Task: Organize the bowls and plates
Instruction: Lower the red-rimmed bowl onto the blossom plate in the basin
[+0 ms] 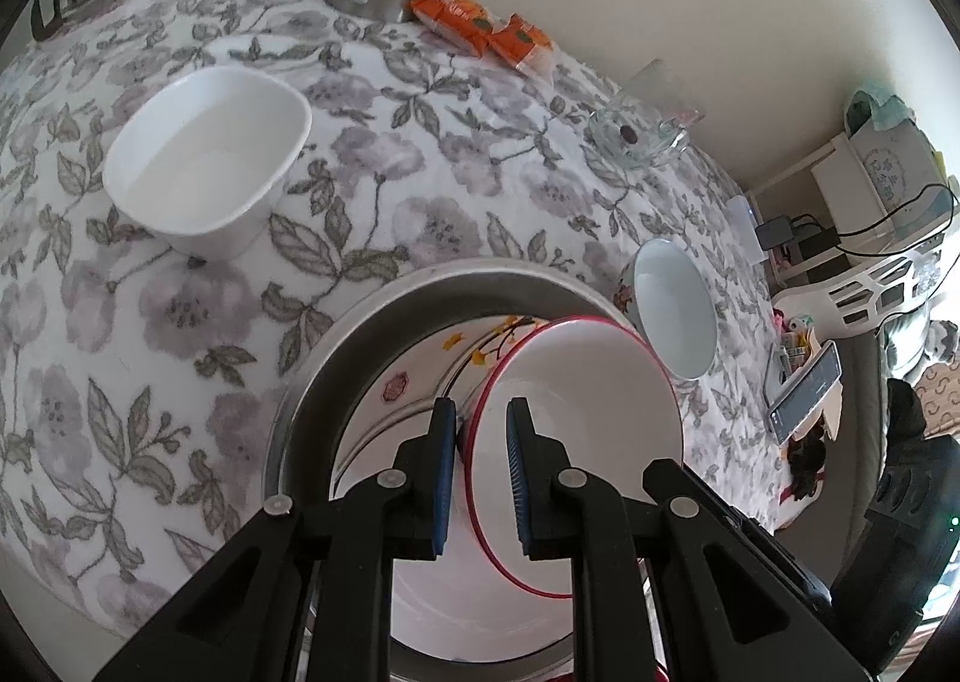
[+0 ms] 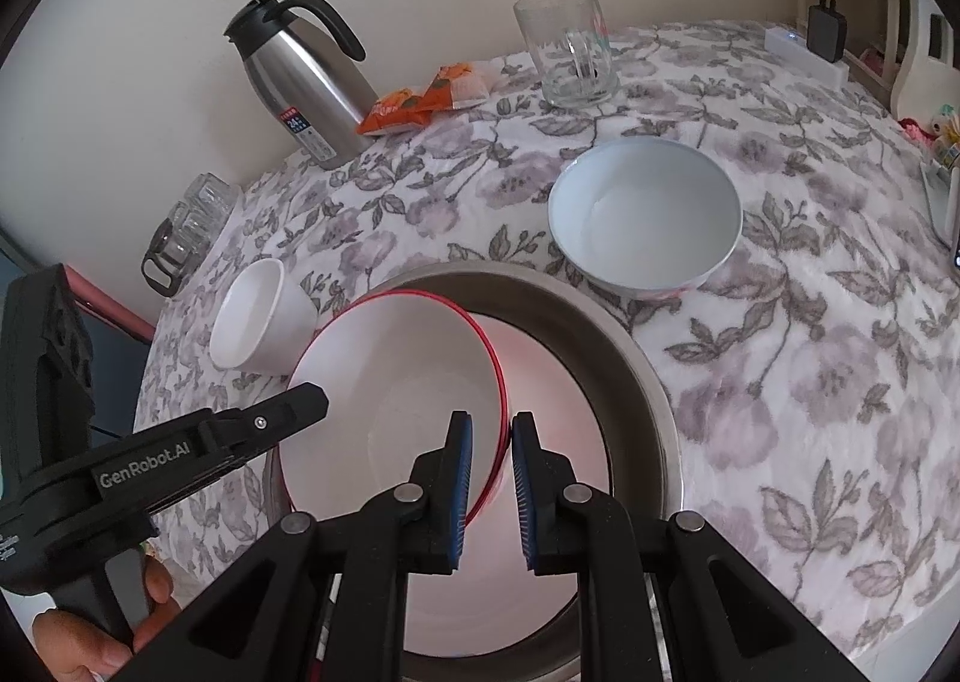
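The steel basin (image 1: 360,316) sits on the floral cloth (image 1: 180,382), and everything else is placed from it. Inside it lies a white plate (image 1: 420,376) with a yellow flower pattern, and over that plate the red-rimmed bowl (image 1: 576,400) is held tilted, its inside bare. The left gripper (image 1: 480,478) straddles this bowl's rim, one pad outside and one inside; the right gripper (image 2: 491,487) straddles the opposite rim the same way. In both views the pads stand a little off the wall, so I cannot tell whether either claw is clenched on the rim or released. Beyond the basin to the left stands a white squarish bowl (image 1: 210,160) with nothing in it; beyond it to the right stands a round white bowl (image 2: 645,211), touching the basin's edge and also bare inside. Further back from the basin, by the wall, are a steel jug (image 2: 300,76), orange packets (image 2: 426,97), a glass mug (image 2: 567,49) and a tray of small glasses (image 2: 189,223).
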The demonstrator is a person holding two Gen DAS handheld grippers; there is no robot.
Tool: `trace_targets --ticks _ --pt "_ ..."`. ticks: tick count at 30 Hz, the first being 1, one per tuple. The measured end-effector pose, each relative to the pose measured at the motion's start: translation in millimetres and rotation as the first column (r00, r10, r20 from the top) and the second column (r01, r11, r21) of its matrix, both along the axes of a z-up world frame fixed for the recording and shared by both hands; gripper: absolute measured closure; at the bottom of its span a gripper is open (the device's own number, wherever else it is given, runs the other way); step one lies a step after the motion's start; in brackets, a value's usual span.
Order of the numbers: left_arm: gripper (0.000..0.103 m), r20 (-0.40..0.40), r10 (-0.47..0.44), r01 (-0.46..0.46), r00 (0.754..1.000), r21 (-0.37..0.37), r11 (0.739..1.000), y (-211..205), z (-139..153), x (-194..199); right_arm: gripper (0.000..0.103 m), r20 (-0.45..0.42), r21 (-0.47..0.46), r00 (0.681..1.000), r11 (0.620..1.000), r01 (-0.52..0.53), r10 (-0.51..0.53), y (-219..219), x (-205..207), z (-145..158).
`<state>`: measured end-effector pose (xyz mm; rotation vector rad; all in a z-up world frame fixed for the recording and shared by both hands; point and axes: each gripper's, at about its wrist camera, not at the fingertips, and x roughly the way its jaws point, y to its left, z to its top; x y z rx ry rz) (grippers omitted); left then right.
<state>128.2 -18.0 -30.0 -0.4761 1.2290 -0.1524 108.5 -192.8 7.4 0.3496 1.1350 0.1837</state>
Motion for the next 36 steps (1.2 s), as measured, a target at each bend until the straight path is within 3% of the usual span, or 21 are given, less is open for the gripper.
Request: trace_targets --ticks 19,24,26,28,32,34,36 --pt "0.085 -0.027 0.041 -0.042 0.999 -0.02 0.999 9.6 -3.0 0.3 0.086 -0.026 0.008 1.0 1.0 0.014 -0.014 -6.3 1.1 -1.0" --pt "0.085 -0.012 0.046 -0.046 0.999 -0.005 0.999 10.3 4.3 -1.1 0.086 0.024 0.002 1.0 1.0 0.006 -0.006 -6.0 0.4 10.7" --pt "0.083 0.015 0.054 -0.054 0.998 0.015 0.998 11.8 12.1 -2.5 0.08 0.046 -0.013 0.999 1.0 0.009 -0.008 -5.6 0.1 15.2" --pt "0.066 0.041 0.073 -0.074 0.997 0.039 0.996 15.2 19.2 -4.0 0.077 0.06 -0.022 0.998 1.0 0.013 -0.011 -5.6 0.0 17.6" --pt "0.055 0.073 0.12 -0.127 0.99 0.105 0.986 24.7 27.2 -5.9 0.069 0.064 -0.036 0.998 0.999 0.024 -0.021 -6.5 1.1 16.9" --pt "0.043 0.061 0.144 -0.151 0.988 0.124 0.981 29.5 24.9 -5.4 0.063 0.058 -0.055 0.998 0.998 0.033 -0.03 -7.4 1.9 15.2" --pt "0.041 0.047 0.165 -0.17 0.985 0.146 0.975 34.0 21.8 -5.5 0.055 0.055 -0.065 0.998 0.997 0.043 -0.039 -9.3 2.6 14.0"
